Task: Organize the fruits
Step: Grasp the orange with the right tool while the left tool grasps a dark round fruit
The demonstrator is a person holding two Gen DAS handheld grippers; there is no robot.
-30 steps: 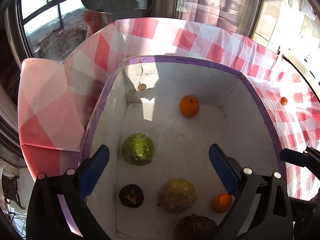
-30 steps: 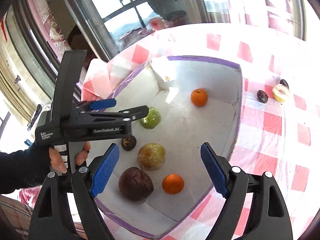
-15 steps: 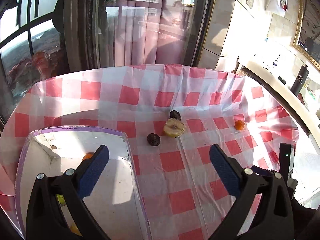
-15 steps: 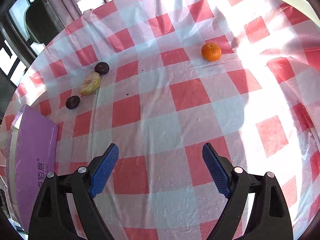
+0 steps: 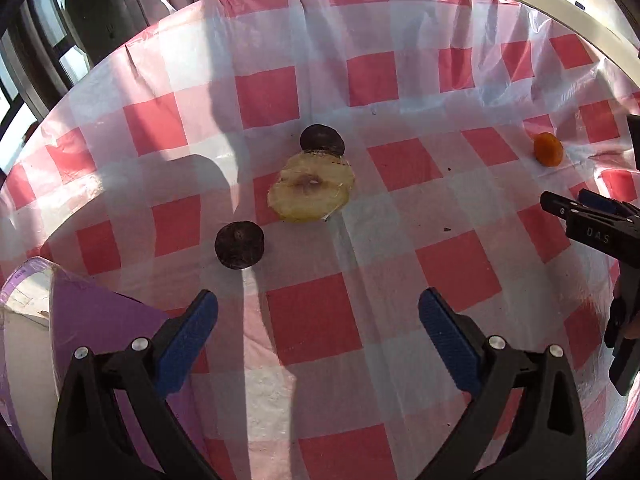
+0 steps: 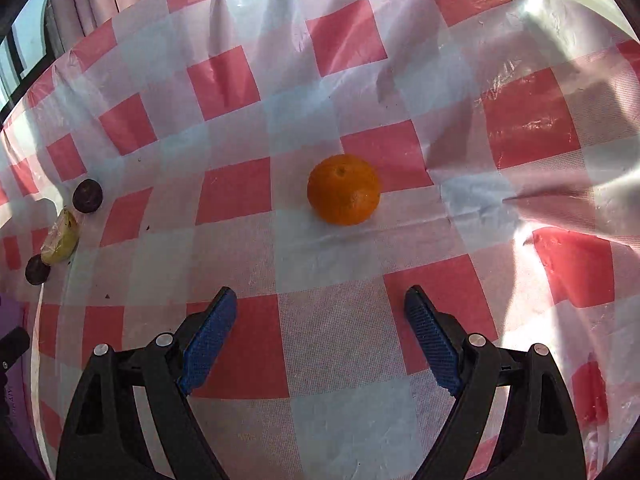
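Left wrist view: four loose fruits are seen on the checked tablecloth (image 5: 312, 320), none yet boxed. A yellow-green fruit (image 5: 311, 190) lies ahead of the left gripper (image 5: 318, 334), with a far dark fruit (image 5: 322, 140) touching its back edge and a near dark fruit (image 5: 239, 245) just beside it on the left. A small orange (image 5: 548, 149) is seen well apart at the right. The corner of the purple-rimmed box (image 5: 80, 312) is caught at lower left; its contents are not shown now, so what is already sorted cannot be told. The left gripper's jaws are spread wide and nothing is held.

Right wrist view: the orange (image 6: 343, 189) is centred ahead of the right gripper (image 6: 320, 340), near but not yet between the pads. Jaws are held wide apart, empty. The three other fruits are seen at the far left edge, well apart from the orange.

Progress is judged as partial at best: four fruits are left on the cloth. The step in hand is judged to be two approaches at once, right on the orange, left on the yellow-green cluster. Grasp, carry and drop into the box are all still to be done for each.
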